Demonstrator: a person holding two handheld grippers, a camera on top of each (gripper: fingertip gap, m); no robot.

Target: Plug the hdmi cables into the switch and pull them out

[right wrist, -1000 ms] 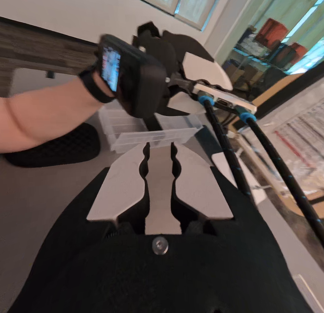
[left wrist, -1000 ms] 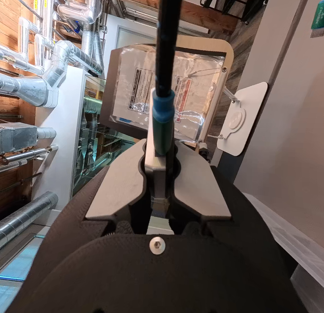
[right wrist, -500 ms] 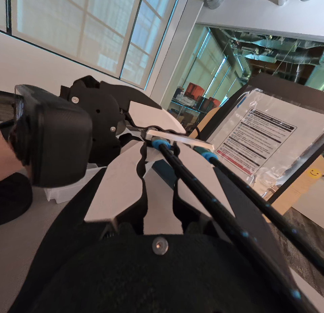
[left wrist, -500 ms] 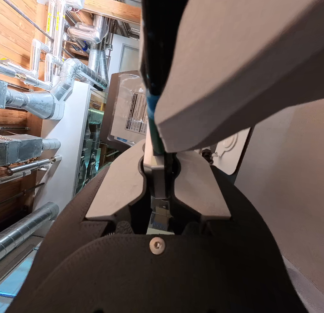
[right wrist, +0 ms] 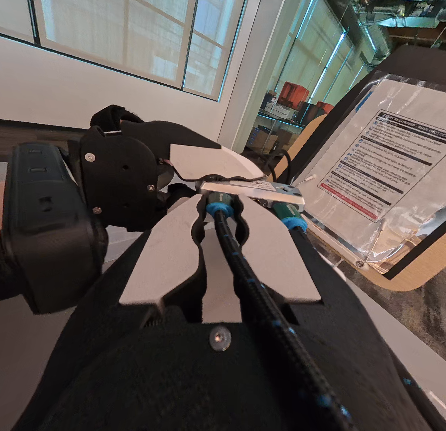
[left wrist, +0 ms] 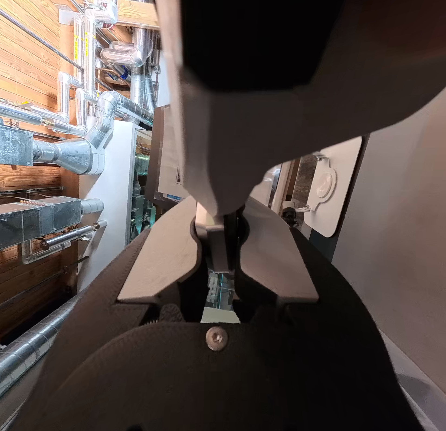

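Presently, by item:
Left gripper [left wrist: 218, 228]: jaws clamped on the silver HDMI switch [left wrist: 217, 248], held edge-on between the fingers; seen too in the right wrist view [right wrist: 217, 177].
HDMI switch, right wrist view [right wrist: 251, 193]: flat silver box, raised off the table, just beyond the right fingertips.
Right gripper [right wrist: 219, 199]: jaws narrow, fingers flanking the near plug without clearly pressing it.
Near HDMI cable [right wrist: 243, 262]: black braided, its green plug [right wrist: 218, 198] seated in the switch, running back between the right fingers.
Far HDMI cable plug [right wrist: 287, 213]: green with blue collar, seated in the switch to the right.
Instruction sheet [right wrist: 386, 168]: in clear plastic, on a board at far right.
Table [right wrist: 24, 342]: grey.
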